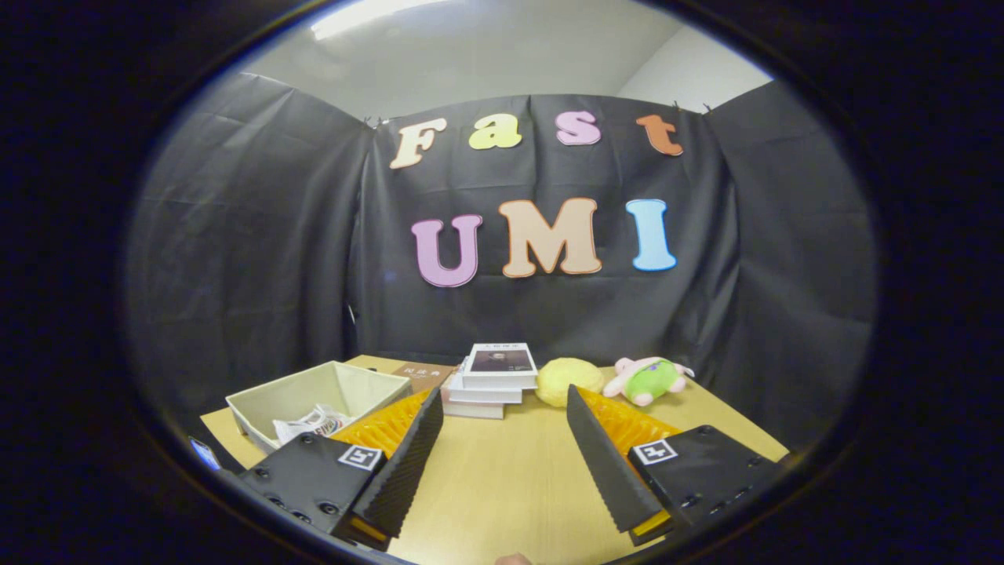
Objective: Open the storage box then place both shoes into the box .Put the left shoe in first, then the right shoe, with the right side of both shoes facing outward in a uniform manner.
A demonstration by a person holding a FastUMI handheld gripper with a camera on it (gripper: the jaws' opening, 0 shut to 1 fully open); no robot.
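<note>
My gripper (506, 404) is held above a wooden table (510, 471), its two fingers spread wide apart and open, with only bare tabletop between them. Beyond the left finger (404, 463) stands a beige fabric box (314, 392) with an open top; a white crumpled item with print (310, 424) lies inside it. I cannot make out any shoes or a lidded storage box.
A stack of books (490, 380) sits just beyond the fingers at the table's far side. Right of it lie a yellow round plush (569, 380) and a pink and green plush toy (647, 378). Black cloth walls close the table at the back and sides.
</note>
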